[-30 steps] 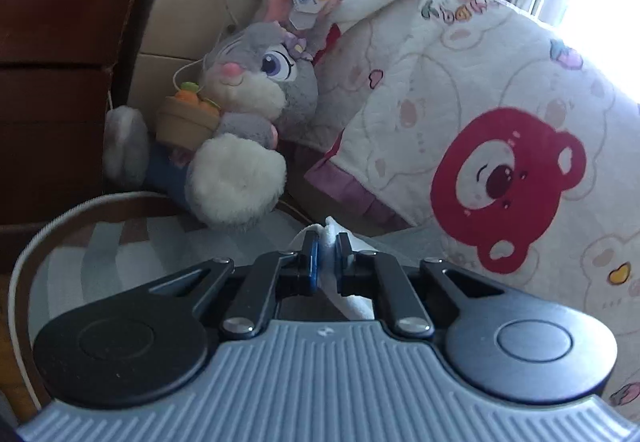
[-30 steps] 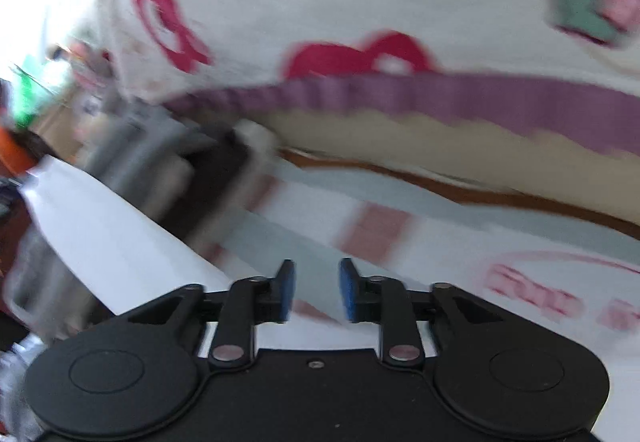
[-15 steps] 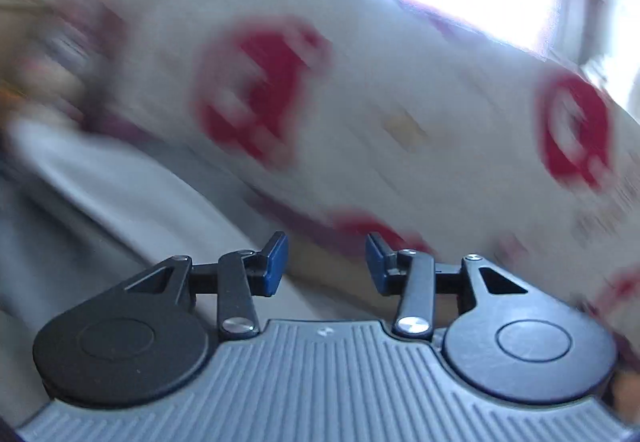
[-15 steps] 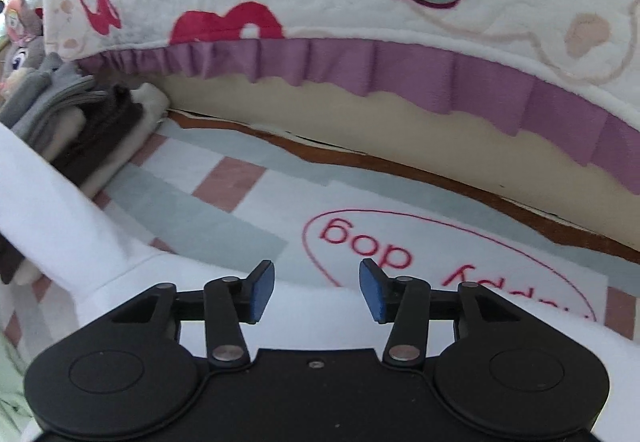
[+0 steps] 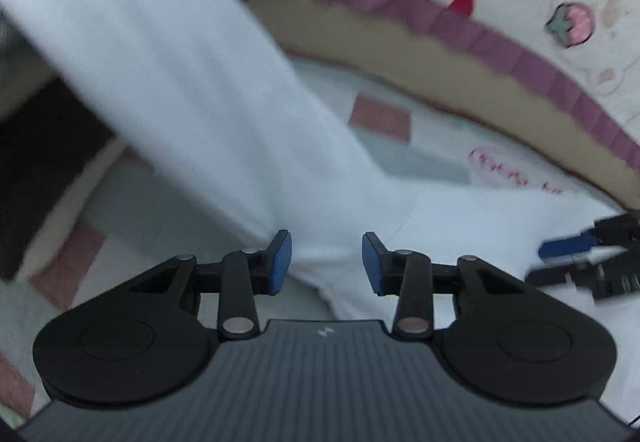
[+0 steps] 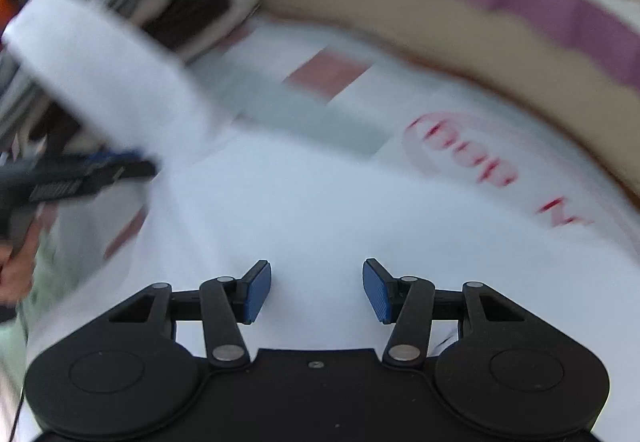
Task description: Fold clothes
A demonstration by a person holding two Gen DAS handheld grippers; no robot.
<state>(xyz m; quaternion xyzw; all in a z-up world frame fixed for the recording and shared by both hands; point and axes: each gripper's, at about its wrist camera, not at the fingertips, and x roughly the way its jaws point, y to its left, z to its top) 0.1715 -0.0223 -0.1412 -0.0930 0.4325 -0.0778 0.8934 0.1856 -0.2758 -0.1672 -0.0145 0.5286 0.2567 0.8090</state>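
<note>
Now both grippers hang over the white garment (image 6: 320, 210) spread on the patterned bed sheet (image 5: 404, 158), its sleeve (image 5: 160, 54) stretching up to the left. Left gripper (image 5: 326, 262) has just opened, blue pads apart, nothing pinched. Right gripper (image 6: 316, 288) has also just spread wide, gripping nothing, cloth beneath.
</note>
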